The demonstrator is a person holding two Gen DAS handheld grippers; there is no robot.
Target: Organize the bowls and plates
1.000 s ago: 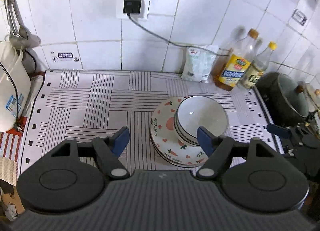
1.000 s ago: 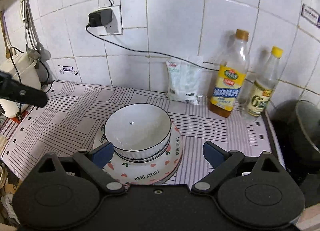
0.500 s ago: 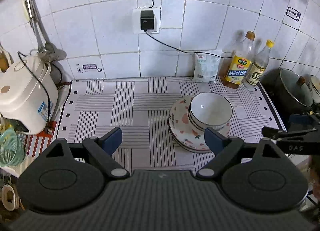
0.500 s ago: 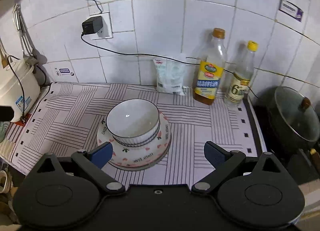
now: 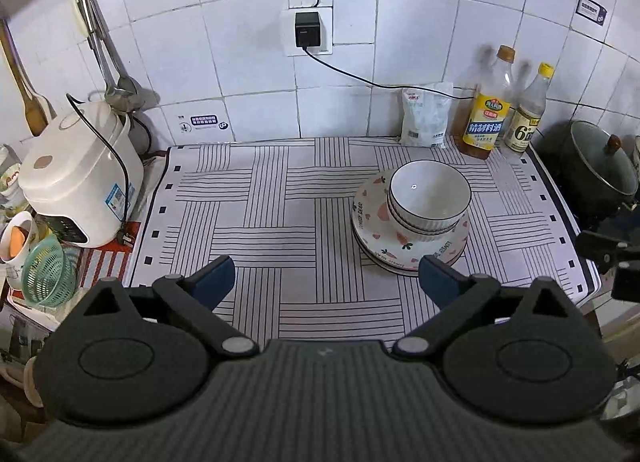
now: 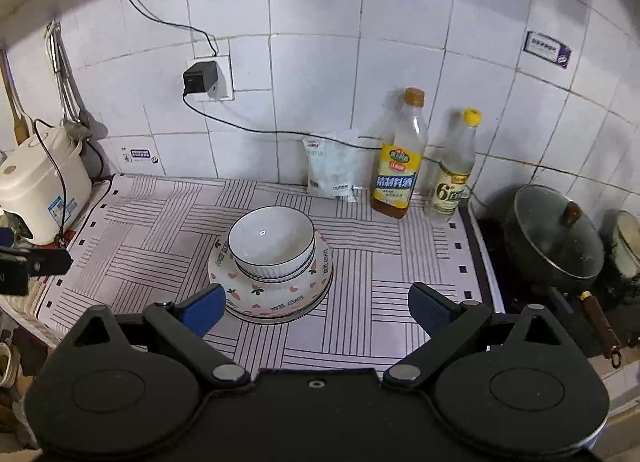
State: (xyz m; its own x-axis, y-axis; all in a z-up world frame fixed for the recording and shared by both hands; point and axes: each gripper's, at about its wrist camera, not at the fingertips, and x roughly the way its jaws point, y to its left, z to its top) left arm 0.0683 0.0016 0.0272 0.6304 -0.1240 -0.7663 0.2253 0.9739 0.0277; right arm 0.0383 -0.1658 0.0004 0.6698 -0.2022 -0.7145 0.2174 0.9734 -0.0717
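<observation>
White bowls (image 5: 429, 198) (image 6: 272, 248) with dark rims sit nested on a stack of white plates (image 5: 374, 230) (image 6: 276, 296) printed with carrots and hearts, on the striped mat (image 5: 280, 198) (image 6: 160, 230). My left gripper (image 5: 325, 280) hangs above the mat's front, left of the stack; its jaws are opening and hold nothing. My right gripper (image 6: 316, 308) stands open and empty just in front of the stack, raised above it. The other gripper shows at each view's edge: the right gripper (image 5: 608, 254), the left gripper (image 6: 32, 264).
A white rice cooker (image 5: 76, 182) stands left of the mat, with a green basket (image 5: 48, 270) before it. Two bottles (image 5: 486, 118) (image 6: 400, 166) and a white bag (image 5: 426, 120) line the tiled wall. A lidded dark pot (image 6: 556, 238) sits on the stove at right.
Both grippers have pulled back and up from the stack, which now looks smaller and farther. The left jaws have spread wider. Bowls and plates stayed put.
</observation>
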